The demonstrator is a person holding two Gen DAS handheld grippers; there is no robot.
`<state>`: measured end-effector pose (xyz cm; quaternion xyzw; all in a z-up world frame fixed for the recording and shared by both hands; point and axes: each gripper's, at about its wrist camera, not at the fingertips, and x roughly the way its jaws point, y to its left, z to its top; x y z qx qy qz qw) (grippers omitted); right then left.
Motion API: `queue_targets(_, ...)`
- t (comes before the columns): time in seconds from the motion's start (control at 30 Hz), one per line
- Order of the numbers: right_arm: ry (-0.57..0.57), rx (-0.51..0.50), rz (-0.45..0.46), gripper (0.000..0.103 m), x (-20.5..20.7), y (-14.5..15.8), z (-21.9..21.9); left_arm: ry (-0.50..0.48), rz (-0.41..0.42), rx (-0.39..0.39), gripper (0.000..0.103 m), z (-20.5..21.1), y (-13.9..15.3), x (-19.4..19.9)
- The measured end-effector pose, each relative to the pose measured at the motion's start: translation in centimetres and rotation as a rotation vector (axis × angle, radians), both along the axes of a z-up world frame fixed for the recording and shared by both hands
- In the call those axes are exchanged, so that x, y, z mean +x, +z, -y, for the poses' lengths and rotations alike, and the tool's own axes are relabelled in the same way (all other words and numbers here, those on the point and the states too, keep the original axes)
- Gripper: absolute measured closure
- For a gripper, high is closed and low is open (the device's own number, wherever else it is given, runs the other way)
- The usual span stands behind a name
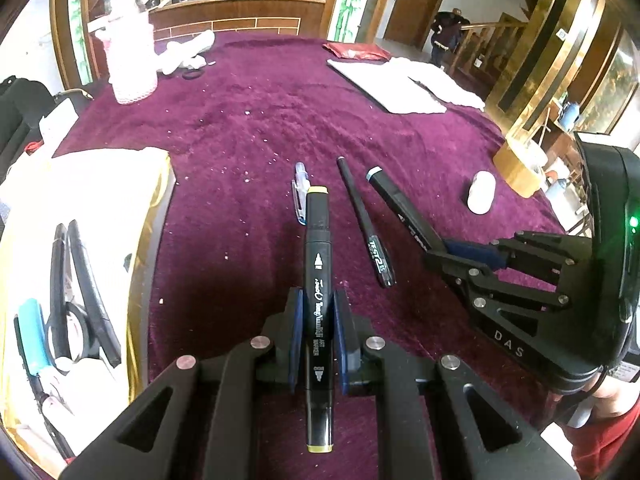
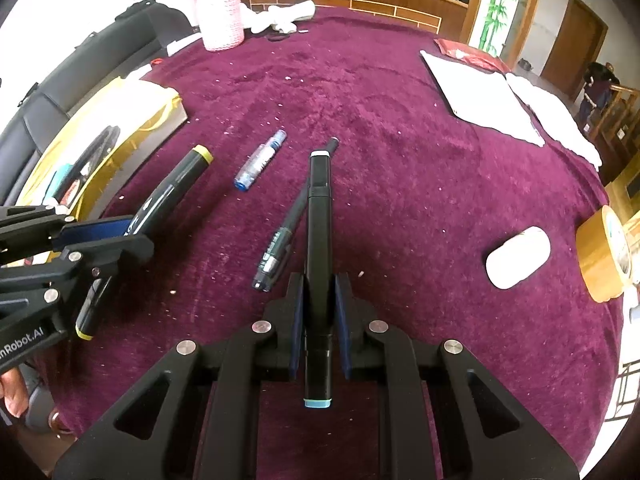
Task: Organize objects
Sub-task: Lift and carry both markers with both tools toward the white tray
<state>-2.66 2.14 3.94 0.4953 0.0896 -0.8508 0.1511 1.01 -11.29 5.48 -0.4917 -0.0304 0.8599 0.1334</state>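
Observation:
My left gripper [image 1: 318, 320] is shut on a black marker with yellow end caps [image 1: 318, 264], held above the purple cloth; the same marker [image 2: 168, 196] shows at the left of the right wrist view. My right gripper [image 2: 319, 304] is shut on a black marker with pale blue end caps [image 2: 318, 240], which also appears at the right of the left wrist view as the blue-capped marker [image 1: 400, 208]. On the cloth between them lie a thin black pen [image 1: 366, 228] [image 2: 280, 240] and a clear blue-tipped pen [image 2: 260, 160] [image 1: 299, 188].
A gold-edged open box [image 1: 152, 208] [image 2: 160, 116] at the left holds scissors, a blue item and other stationery. A white oval object [image 2: 518, 256], a brown tape roll [image 2: 604, 256], white papers [image 2: 480, 92] and a pink-white jar [image 2: 222, 12] stand around the round table.

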Motion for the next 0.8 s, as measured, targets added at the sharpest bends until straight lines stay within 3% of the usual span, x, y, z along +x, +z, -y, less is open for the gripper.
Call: queue_targets(0.8, 0.071, -0.05, -0.023, 0.088, 0.9, 1.9, 2.8, 0.138, -0.031, 0.03, 0.09, 6.9, 2.2, 1.5)
